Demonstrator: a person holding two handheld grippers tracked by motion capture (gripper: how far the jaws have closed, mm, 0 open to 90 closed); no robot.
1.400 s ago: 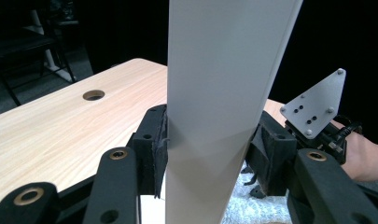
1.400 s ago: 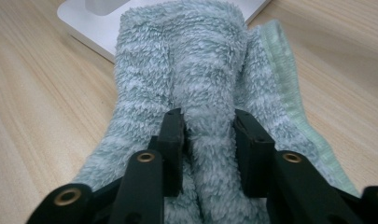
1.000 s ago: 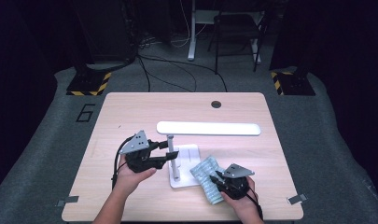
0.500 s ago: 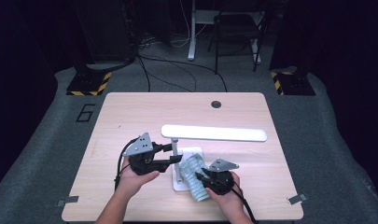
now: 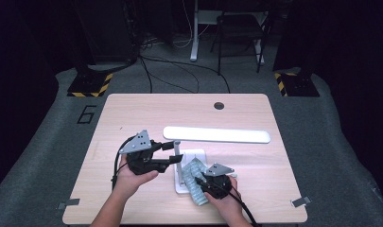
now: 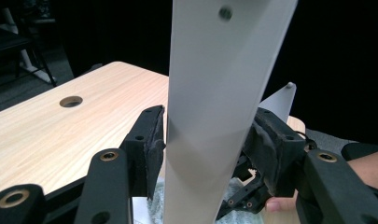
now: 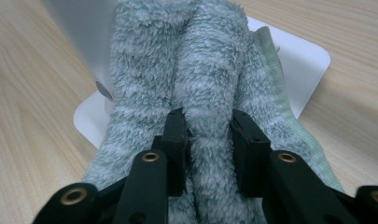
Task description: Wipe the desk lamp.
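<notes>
Cloth (image 7: 210, 88): pale green, fluffy, bunched on the white lamp base (image 7: 298, 60) near the desk's (image 5: 132, 113) front edge.
Right gripper (image 7: 209, 140): jaws pinching a cloth fold, having just eased wider; hand low.
Left gripper (image 6: 205, 140): held level, jaws just opening, straddling the lamp's white bar (image 6: 219, 84).

Overhead view, two close jaw-mounted views
</notes>
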